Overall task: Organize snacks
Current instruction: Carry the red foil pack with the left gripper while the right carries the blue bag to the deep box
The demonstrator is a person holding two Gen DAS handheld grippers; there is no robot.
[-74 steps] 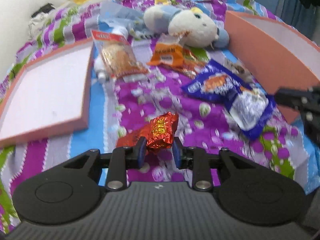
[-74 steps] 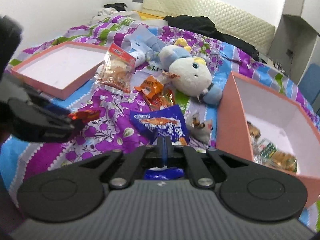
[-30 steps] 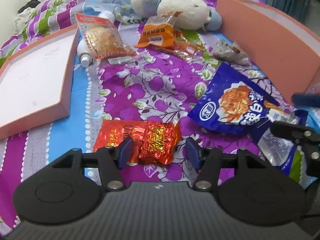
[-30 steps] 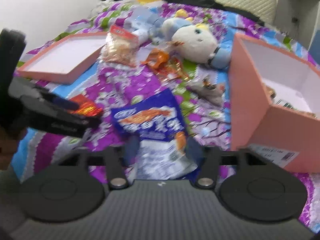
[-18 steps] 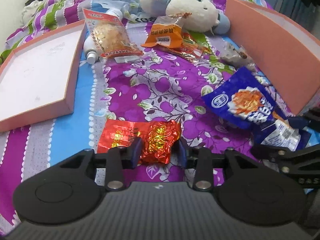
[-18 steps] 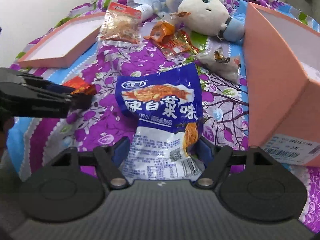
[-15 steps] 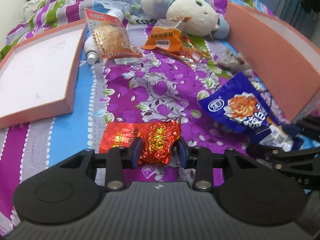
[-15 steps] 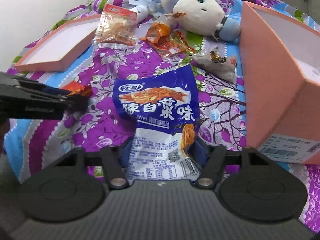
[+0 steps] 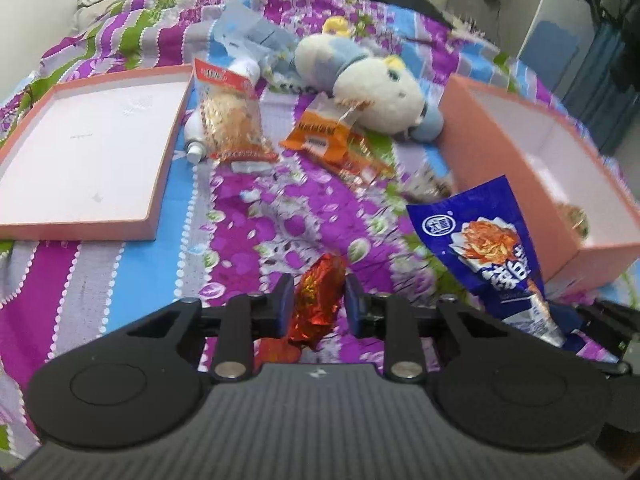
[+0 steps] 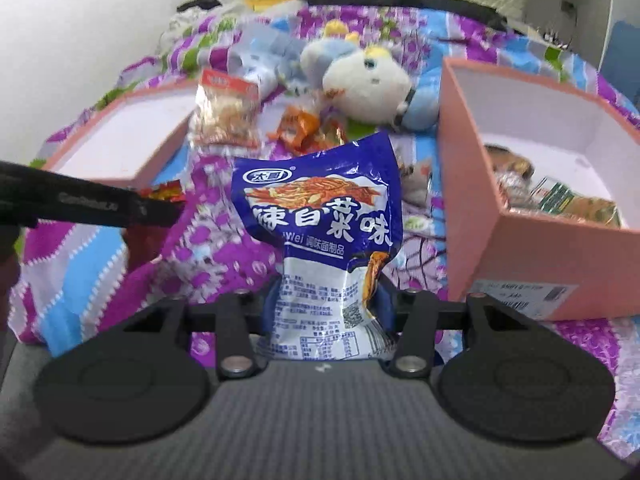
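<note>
My left gripper [image 9: 316, 300] is shut on a red foil snack packet [image 9: 318, 300] and holds it lifted above the bedspread. My right gripper [image 10: 326, 304] is shut on a blue snack bag [image 10: 324, 216] and holds it upright off the bed; the bag also shows in the left wrist view [image 9: 492, 256]. The left gripper shows in the right wrist view [image 10: 160, 206] with the red packet [image 10: 166, 193]. The deep pink box [image 10: 536, 240] at the right holds several snacks. The shallow pink lid [image 9: 88, 160] lies at the left.
A clear bag of crackers [image 9: 232, 124], an orange snack packet [image 9: 324, 136], a small clear packet [image 10: 416, 180], a white bottle [image 9: 196, 144] and a plush toy [image 9: 376, 84] lie on the patterned bedspread [image 9: 248, 220] between lid and box.
Both grippers closed on their packets and lifted them off the bedspread. The red packet now hangs tilted in the left jaws; the blue bag stands up in the right.
</note>
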